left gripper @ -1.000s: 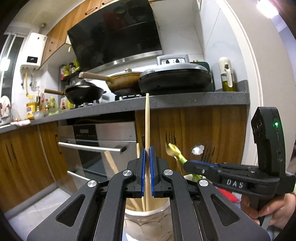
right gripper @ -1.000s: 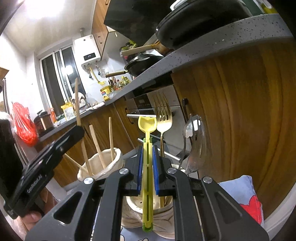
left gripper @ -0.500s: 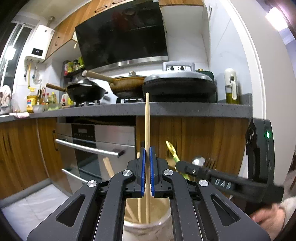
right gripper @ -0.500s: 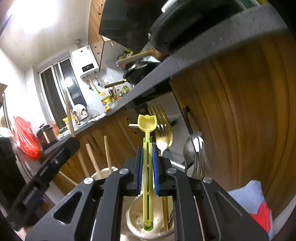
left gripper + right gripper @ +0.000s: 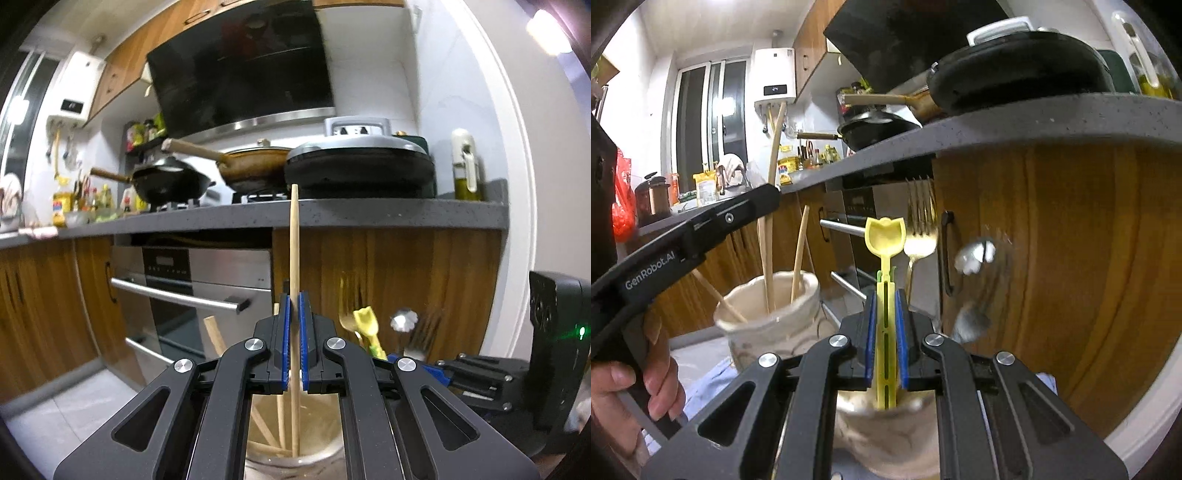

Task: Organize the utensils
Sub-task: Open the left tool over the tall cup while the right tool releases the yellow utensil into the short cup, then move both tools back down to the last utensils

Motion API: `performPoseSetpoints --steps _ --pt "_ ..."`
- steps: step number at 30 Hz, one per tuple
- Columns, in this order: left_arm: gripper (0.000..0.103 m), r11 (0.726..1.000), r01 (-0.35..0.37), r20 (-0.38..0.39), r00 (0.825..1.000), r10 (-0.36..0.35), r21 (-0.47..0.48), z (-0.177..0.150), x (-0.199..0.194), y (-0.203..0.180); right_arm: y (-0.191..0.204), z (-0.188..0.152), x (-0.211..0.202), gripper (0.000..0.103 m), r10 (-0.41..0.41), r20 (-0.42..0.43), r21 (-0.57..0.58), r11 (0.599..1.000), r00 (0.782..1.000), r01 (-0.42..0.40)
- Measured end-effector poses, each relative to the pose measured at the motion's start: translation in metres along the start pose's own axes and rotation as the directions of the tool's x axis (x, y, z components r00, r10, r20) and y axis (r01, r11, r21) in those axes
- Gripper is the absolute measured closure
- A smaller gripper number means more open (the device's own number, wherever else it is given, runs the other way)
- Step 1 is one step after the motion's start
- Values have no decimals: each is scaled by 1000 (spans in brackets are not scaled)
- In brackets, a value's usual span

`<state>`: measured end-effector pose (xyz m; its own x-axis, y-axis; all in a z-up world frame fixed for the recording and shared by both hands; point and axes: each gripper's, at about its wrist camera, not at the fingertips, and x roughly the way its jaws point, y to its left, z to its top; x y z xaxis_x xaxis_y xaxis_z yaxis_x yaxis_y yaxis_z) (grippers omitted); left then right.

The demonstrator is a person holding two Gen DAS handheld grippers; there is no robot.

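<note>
Since a second ago the right gripper [image 5: 885, 332] has rolled back closer to upright and dropped a touch, so the yellow spoon [image 5: 885, 266] it carries now has its handle end down inside the nearer cream jar [image 5: 886, 439]; the left gripper [image 5: 294, 332] has barely shifted, though its chopstick [image 5: 294, 243] tip now sits low inside the other cream jar [image 5: 295, 443].

Progress looks like well past halfway, judging by what's already sorted; the chopstick jar has several wooden sticks leaning in it, and the spoon jar already has a gold fork [image 5: 921, 229] and a shiny steel spoon [image 5: 973, 254] (blurred) standing in it; what's left, at a guess, is just letting go of these two pieces; whether more utensils wait somewhere off-frame can't be told.

Jaws: left pair is closed tight on the chopstick, blue pads pressed on both sides, stick upright through them; right pair is clamped on the yellow spoon's slotted handle, bowl pointing up, pads flush against it; neither has released yet; both jars stand on a pale cloth [image 5: 701, 384] below the kitchen counter [image 5: 369, 214].
</note>
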<state>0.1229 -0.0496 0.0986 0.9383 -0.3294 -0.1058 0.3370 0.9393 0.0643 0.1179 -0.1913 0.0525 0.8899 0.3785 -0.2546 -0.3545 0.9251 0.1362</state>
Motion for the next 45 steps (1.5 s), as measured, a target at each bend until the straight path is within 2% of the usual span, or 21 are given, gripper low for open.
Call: performPoseSetpoints --steps 3,7,10,18,21,23,25,27,29,31,32,35,37,40,45 --pt "97 999 -13 0 1000 13 49 -2 -1 -5 -3 -4 -7 93 3 -12 17 1000 1000 -2" --pt "96 999 -18 -3 1000 18 29 -1 0 -2 -8 -7 -11 93 10 -32 40 999 999 -9" --pt "83 999 -28 3 1000 28 19 -1 -2 1 -8 -10 -13 93 12 -35 37 999 999 -11" --pt "77 1000 -11 18 1000 11 5 4 -7 2 -10 -13 -17 92 11 -42 45 999 999 -9" --pt "71 1000 -11 26 1000 11 6 7 -10 1 -12 -11 -18 78 6 -35 54 999 999 -4" --pt "61 1000 -10 34 999 10 0 9 -13 0 -13 -10 -20 76 6 -29 56 998 1000 -4" --pt "57 1000 -5 41 999 5 -6 11 -17 -1 -13 -8 -23 76 4 -23 62 998 1000 -2" --pt "52 1000 -7 42 999 7 -2 14 -22 -3 -13 -6 -27 68 0 -16 70 998 1000 1" --pt "35 1000 -19 46 999 19 3 18 -28 -5 -14 -5 -36 46 -2 -11 80 997 1000 3" --pt "25 1000 -31 55 998 31 -3 21 -37 -5 -14 -2 -43 35 -7 -6 85 996 1000 8" --pt "22 999 -34 53 998 35 -12 22 -42 -4 -15 -1 -47 27 -19 -8 85 996 1000 19" --pt "17 998 -55 21 998 56 -26 21 -53 -2 -16 -2 -58 11 -43 -20 92 995 999 45" --pt "13 996 -86 -3 996 86 -19 18 -59 0 -16 -3 -64 5 -51 -32 96 994 998 54" --pt "11 993 -118 -41 992 118 -10 9 -72 4 -12 -8 -71 5 -71 -58 83 994 996 76" --pt "10 986 -169 -150 974 168 5 -14 -89 14 3 -25 -71 5 -122 -172 -8 992 977 123"
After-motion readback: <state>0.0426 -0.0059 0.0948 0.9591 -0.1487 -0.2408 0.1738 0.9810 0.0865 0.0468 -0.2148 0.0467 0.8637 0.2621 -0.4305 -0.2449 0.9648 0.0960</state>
